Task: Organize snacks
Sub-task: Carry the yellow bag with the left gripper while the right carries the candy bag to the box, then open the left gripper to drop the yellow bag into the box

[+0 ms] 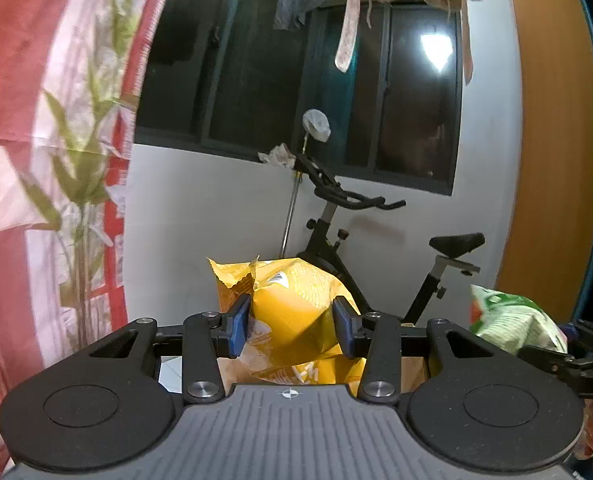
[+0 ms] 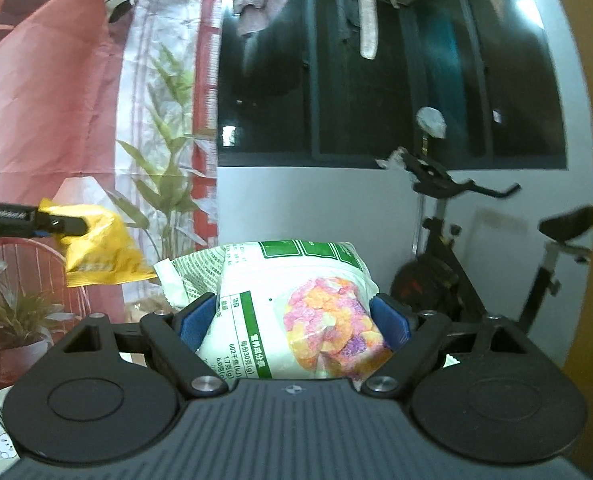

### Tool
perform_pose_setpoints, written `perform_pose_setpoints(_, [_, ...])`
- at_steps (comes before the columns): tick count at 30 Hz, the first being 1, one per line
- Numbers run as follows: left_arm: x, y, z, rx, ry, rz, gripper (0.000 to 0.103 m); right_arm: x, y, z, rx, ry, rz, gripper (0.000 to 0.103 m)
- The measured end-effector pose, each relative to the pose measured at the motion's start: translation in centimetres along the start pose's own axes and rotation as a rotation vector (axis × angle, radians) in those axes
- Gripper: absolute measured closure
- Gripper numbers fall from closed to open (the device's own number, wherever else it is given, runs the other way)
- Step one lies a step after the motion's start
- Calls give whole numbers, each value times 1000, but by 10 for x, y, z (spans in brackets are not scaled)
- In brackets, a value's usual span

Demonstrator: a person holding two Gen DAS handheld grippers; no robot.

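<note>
The left hand-held gripper (image 1: pixel 292 326) is held nearly level, tipped slightly downward, its blue pads clamped on a crumpled yellow snack bag (image 1: pixel 296 312) raised in the air in front of a grey wall and an exercise bike (image 1: pixel 376 240). Beside it, the right hand-held gripper (image 2: pixel 294 320) points much the same way, its pads set wide and pressed against the sides of a white-and-green snack bag (image 2: pixel 296 308) with coloured pieces showing.
</note>
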State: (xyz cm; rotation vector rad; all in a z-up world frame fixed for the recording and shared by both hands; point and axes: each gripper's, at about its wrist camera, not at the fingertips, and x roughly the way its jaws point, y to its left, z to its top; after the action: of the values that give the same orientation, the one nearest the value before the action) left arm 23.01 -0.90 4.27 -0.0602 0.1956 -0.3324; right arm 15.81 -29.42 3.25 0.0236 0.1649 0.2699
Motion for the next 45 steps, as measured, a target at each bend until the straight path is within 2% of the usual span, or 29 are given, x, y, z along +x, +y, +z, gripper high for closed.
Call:
perform_pose_setpoints(4, [45, 1, 2, 22, 45, -2, 57, 46, -1, 8, -45, 9, 26, 18])
perform_pose_setpoints(7, [76, 6, -3, 9, 117, 5, 57, 83, -1, 9, -111, 28, 30, 18])
perform_pose_setpoints(13, [113, 18, -18, -27, 201, 25, 55, 152, 0, -1, -167, 120, 38, 18])
perform_pose_setpoints(16, [121, 21, -25, -12, 242, 26, 50, 176, 4, -12, -194, 168, 41, 17])
perform_pose_setpoints(18, [122, 23, -27, -11, 256, 15, 31, 188, 4, -19, -190, 214, 54, 16])
perform_pose_setpoints(19, [123, 24, -25, -12, 252, 20, 27, 194, 3, -21, -184, 241, 59, 16])
perform_pose_setpoints(20, [121, 25, -26, -13, 244, 26, 24, 195, 2, -23, -182, 249, 62, 14])
perform_pose_setpoints(21, [120, 25, -24, -14, 241, 29, 23, 194, 3, -22, -179, 247, 61, 8])
perform_pose_setpoints(23, [119, 23, -23, -19, 248, 30, 23, 192, 2, -18, -166, 251, 45, 4])
perform_pose_setpoints(33, [86, 23, -20, -19, 259, 46, 19, 156, -2, -10, -72, 244, 35, 4])
perform_pose_setpoints(45, [30, 41, -34, -52, 287, 67, 18, 105, 17, -14, 41, 225, 12, 4])
